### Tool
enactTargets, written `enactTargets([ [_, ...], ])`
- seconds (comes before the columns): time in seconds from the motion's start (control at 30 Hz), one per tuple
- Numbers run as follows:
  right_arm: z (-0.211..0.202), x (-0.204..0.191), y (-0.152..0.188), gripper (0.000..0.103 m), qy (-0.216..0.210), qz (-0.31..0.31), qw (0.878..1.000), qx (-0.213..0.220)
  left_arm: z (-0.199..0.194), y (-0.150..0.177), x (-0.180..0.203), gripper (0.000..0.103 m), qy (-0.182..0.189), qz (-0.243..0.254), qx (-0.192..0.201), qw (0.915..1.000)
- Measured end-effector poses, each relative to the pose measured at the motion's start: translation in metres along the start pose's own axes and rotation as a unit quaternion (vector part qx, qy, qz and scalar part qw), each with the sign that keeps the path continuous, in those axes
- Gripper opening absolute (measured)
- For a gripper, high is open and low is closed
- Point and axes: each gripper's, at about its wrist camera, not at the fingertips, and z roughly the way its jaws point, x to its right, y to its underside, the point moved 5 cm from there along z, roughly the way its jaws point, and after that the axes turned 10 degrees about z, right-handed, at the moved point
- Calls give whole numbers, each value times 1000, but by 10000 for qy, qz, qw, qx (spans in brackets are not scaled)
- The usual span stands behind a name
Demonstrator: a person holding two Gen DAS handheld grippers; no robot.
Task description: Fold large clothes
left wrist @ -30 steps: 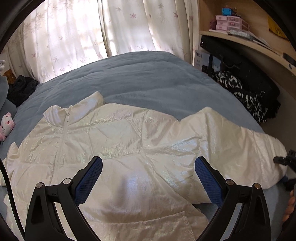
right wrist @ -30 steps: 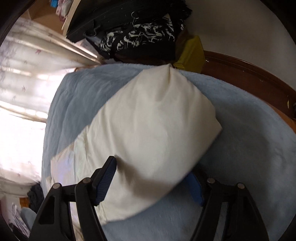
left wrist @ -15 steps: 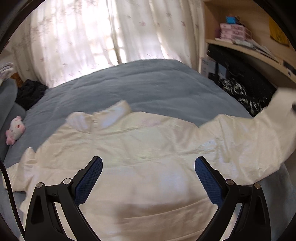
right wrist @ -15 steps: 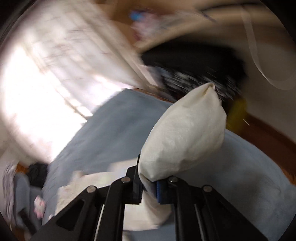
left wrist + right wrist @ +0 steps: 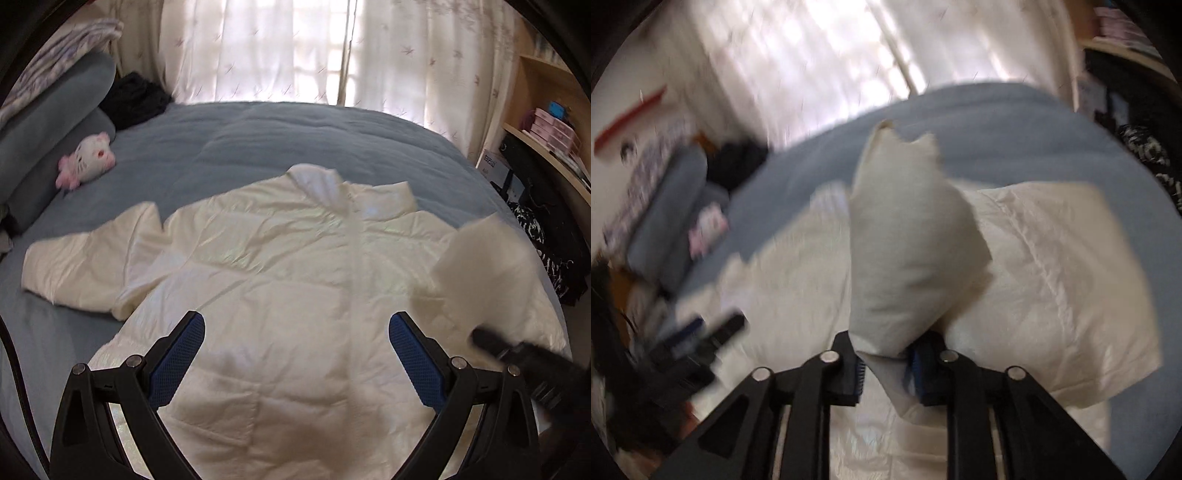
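A white padded jacket (image 5: 295,266) lies front up on the blue bed cover (image 5: 258,140), its left sleeve (image 5: 85,266) spread out. My left gripper (image 5: 295,354) hangs open above the jacket's lower body with nothing between its blue pads. My right gripper (image 5: 886,365) has the right sleeve (image 5: 905,240) pinched by its end, raised over the jacket's body (image 5: 1052,277); its jaws are opening with the cloth still between them. The lifted sleeve (image 5: 484,258) and the blurred right gripper (image 5: 491,341) also show in the left wrist view.
A pink and white plush toy (image 5: 86,162) lies beside grey pillows (image 5: 55,122) at the left. Dark clothing (image 5: 135,98) sits at the bed's far corner. Shelves (image 5: 546,147) and black patterned clothes (image 5: 543,243) line the right side. Curtains (image 5: 277,48) hang behind.
The right gripper shut on the sleeve's end, lifted it and swung it left over the jacket's body. The left gripper moved left along the jacket, still open.
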Motion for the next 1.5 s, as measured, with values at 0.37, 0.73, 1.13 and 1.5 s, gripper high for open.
enactTargets([
  [0.37, 4, -19, 44, 64, 8, -226, 9997, 107, 20, 22, -8, 99, 971, -253, -369, 9943],
  [0.73, -37, 27, 73, 64, 532, 222, 9966, 594, 58, 47, 44, 99, 2793, -964, -1313, 9463],
  [1.13, -32, 42, 84, 53, 201, 481, 9983, 270, 65, 2, 107, 8, 2237, 162, -1082, 9685],
  [1.5, -79, 49, 44, 54, 688, 267, 9947, 719, 49, -55, 13, 10, 952, 511, 104, 9941],
])
